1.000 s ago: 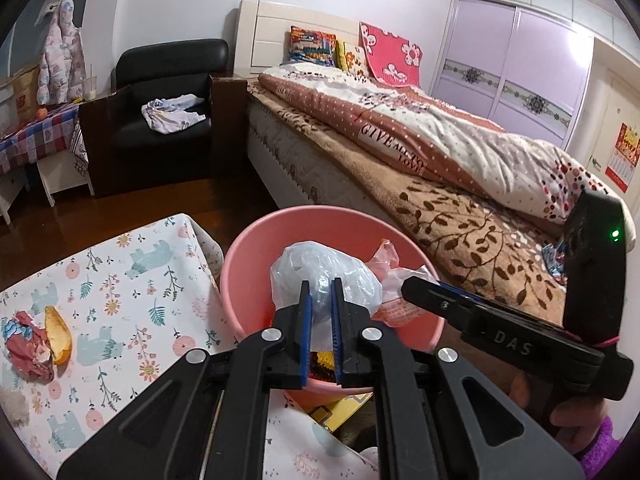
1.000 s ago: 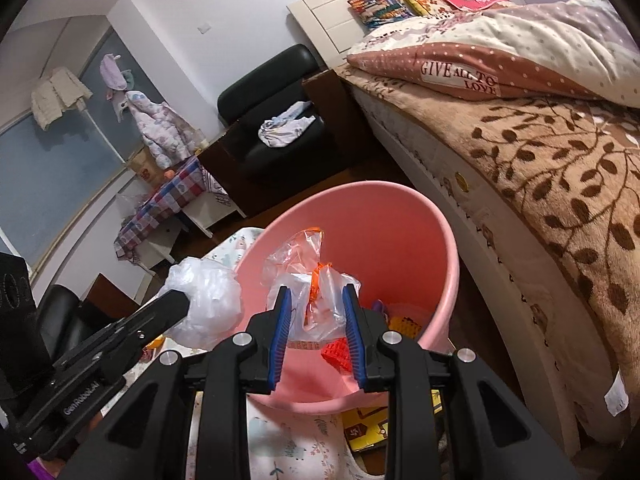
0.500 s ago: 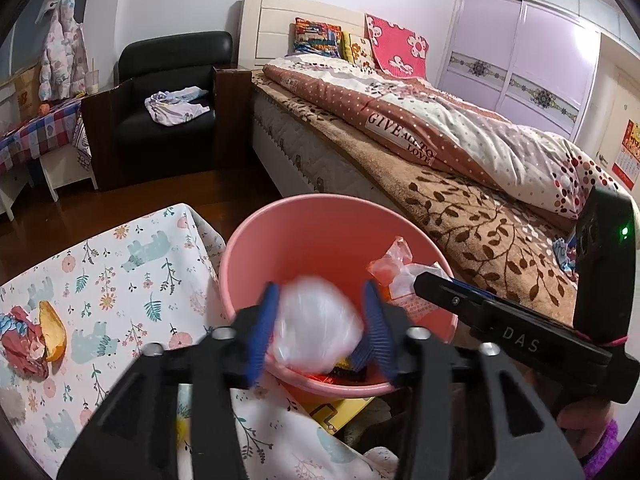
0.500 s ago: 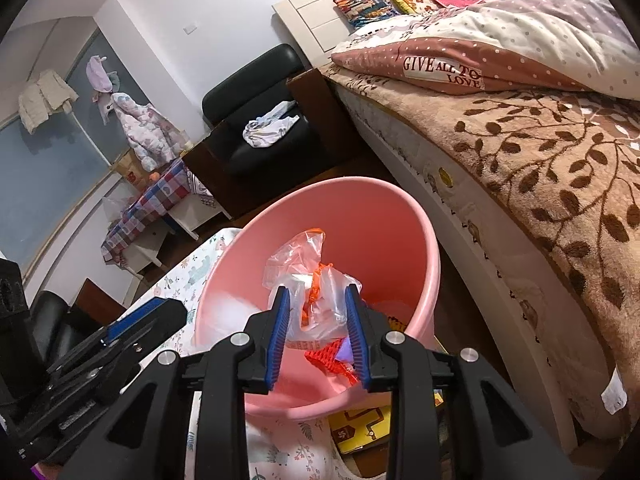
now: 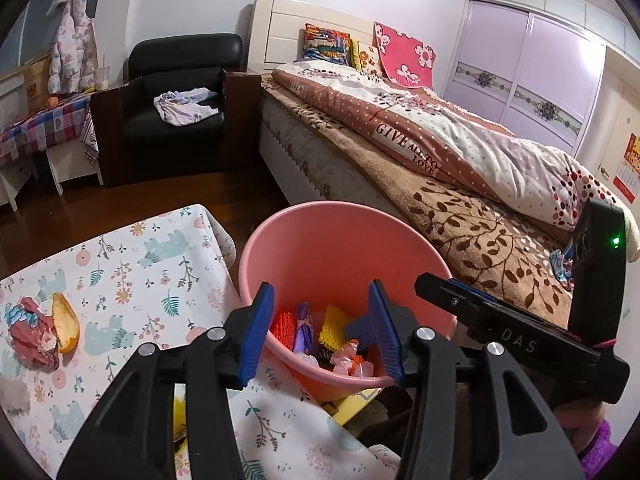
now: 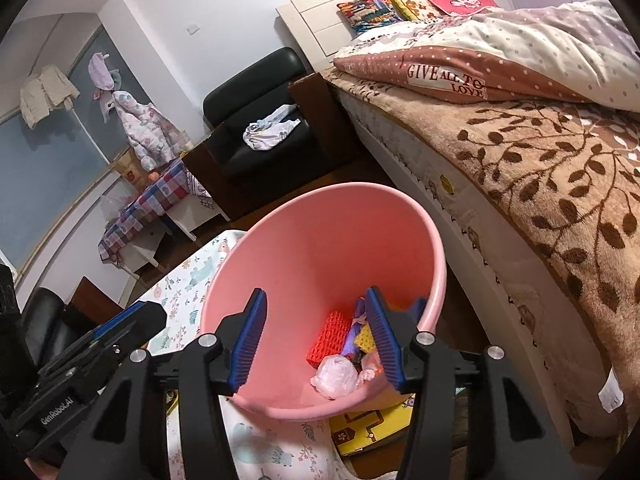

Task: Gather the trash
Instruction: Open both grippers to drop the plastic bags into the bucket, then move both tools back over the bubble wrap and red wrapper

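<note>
On the left of the tabletop (image 5: 132,264) lie a crumpled red wrapper (image 5: 30,338) and an orange peel (image 5: 66,322), touching. Just right of the tabletop's edge stands the pink bin (image 5: 320,240); its bottom holds red and yellow mesh pieces and what looks like crumpled clear plastic (image 6: 334,374). The left gripper (image 5: 320,332) hangs over the near rim, jaws opening, nothing between them. The right gripper (image 6: 318,340) does likewise, empty. The bed (image 5: 460,200) stretches away on the far right.

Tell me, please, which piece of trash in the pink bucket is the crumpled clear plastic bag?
It is the whitish translucent clump low in the pink bucket, in front of the red mesh piece; the other pieces are opaque and brightly coloured.
</note>
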A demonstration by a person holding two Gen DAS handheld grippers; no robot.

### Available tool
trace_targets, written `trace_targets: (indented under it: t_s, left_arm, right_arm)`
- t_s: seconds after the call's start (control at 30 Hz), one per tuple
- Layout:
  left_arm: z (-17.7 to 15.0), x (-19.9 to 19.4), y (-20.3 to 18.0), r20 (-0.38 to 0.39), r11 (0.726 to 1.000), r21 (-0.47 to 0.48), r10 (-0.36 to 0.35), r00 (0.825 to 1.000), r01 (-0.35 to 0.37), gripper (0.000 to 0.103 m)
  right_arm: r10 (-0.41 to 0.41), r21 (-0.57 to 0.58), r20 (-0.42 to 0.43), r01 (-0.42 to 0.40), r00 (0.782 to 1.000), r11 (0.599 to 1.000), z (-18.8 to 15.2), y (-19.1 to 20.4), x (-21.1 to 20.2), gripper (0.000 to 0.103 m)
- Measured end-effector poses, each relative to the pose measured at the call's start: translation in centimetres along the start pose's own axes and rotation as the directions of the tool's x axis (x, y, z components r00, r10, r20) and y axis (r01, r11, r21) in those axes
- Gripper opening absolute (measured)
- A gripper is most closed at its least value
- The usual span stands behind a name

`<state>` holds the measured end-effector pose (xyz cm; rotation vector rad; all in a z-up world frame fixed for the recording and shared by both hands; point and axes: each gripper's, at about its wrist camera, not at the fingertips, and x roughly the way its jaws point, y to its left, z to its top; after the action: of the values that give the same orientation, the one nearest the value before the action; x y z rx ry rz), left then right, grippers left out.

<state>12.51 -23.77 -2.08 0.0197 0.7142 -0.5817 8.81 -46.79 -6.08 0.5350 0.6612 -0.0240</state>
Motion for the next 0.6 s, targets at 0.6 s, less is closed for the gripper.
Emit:
trace_targets:
  t_s: [0.6]
  left_arm:
    - [-1.2, -7.2, 3.2, 0.085, 0.998, -0.068, 0.024, 0.996, -0.018, 0.049]
  right_arm:
    - [0.035, -0.085, 0.023, -0.033, 0.999, 0.996, -0.8, 4.7, -2.8, 0.057]
